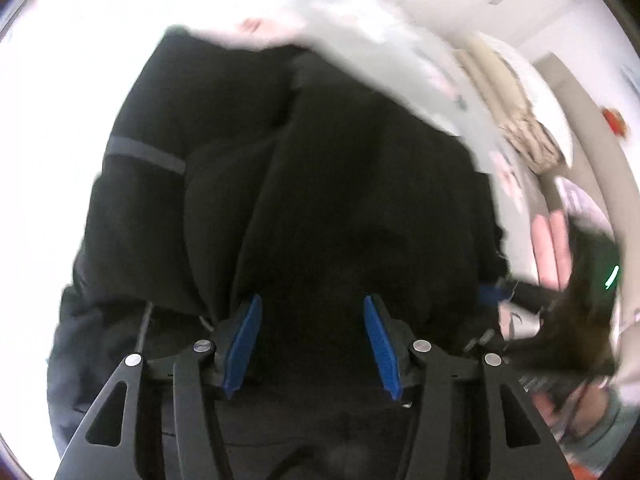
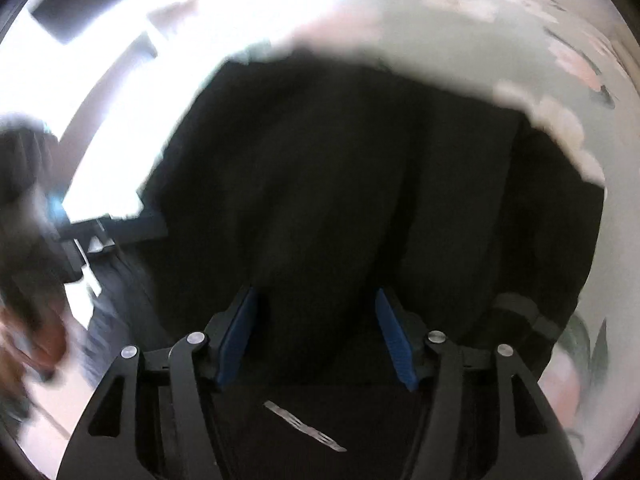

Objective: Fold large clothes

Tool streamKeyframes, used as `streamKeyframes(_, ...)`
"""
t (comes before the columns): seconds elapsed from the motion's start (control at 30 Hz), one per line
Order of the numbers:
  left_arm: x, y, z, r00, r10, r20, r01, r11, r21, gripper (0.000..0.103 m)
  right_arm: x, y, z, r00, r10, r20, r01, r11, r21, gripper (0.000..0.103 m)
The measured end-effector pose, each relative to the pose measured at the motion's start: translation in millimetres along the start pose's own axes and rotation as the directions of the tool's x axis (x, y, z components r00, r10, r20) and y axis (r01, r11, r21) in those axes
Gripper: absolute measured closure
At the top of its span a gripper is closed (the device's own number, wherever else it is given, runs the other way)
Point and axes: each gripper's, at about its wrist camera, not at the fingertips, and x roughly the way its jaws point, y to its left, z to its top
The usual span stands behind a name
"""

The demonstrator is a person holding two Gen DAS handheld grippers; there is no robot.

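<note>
The left gripper (image 1: 312, 344) has its blue pads spread wide, nothing pinched between them; black cloth fills the gap behind and below. The right gripper (image 2: 316, 338) stands the same way, pads wide apart, with a silver logo (image 2: 306, 426) on the fabric just under its base.

Both cameras look straight along the black garment (image 1: 304, 168), which runs away from each gripper with its long axis roughly in line with the fingers. It lies on a pale flower-printed bedsheet (image 1: 360, 40) and its far edge stops short of that sheet's far side. A grey stripe (image 1: 148, 154) crosses what seems to be a sleeve toward the garment's left edge.

Both pictures are blurred, so whether the pads touch the cloth cannot be told. My reading is that both grippers are at the near hem, about equally close, and the coming move depends on closing on that near edge and carrying it forward along the garment's length.
</note>
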Motion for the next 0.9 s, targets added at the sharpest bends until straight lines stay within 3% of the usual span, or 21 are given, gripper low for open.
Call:
streamKeyframes(0.03, 9, 5, -3, 1.000, -0.007, -0.004, 0.007, 1.000, -0.014, 0.049, 21, -2, -9, 0.999, 0.011, -0.038, -0.011, 1.000, 0.009, 0.041)
streamKeyframes(0.07, 15, 6, -5, 1.000, 0.001, -0.001, -0.001, 1.000, -0.014, 0.049, 29, -6, -13, 1.000, 0.027, -0.016, -0.027, 0.999, 0.024, 0.040)
streamKeyframes(0.2, 15, -7, -9, 0.998, 0.055, 0.032, -0.056, 0.998, 0.024, 0.049, 25, -5, -12, 0.999, 0.035, 0.010, -0.035, 0.999, 0.019, 0.039)
streamKeyframes(0.4, -4, 2, -23, 1.000, 0.013, 0.025, -0.013, 1.000, -0.016, 0.048, 19, -4, -21, 0.999, 0.036, 0.038, -0.036, 0.999, 0.020, 0.038)
streamKeyframes(0.5, -20, 4, -34, 1.000, 0.011, 0.027, -0.011, 1.000, -0.027, 0.048, 11, -12, -32, 0.997, 0.051, 0.060, -0.055, 0.996, 0.076, 0.037)
streamKeyframes(0.7, -49, 25, -56, 0.999, 0.030, 0.042, -0.029, 0.999, -0.027, 0.048, -25, -14, -69, 0.982, 0.051, 0.184, -0.093, 0.969, 0.229, 0.037)
streamKeyframes(0.8, -71, 44, -72, 0.998, 0.036, 0.051, -0.034, 0.999, -0.034, 0.048, -31, -11, -97, 0.982, 0.024, 0.186, -0.081, 0.948, 0.306, 0.035)
streamKeyframes(0.9, -95, 68, -92, 0.996, 0.086, 0.033, -0.085, 0.995, -0.047, 0.048, -29, -5, -128, 0.988, -0.013, 0.155, -0.048, 0.923, 0.383, 0.035)
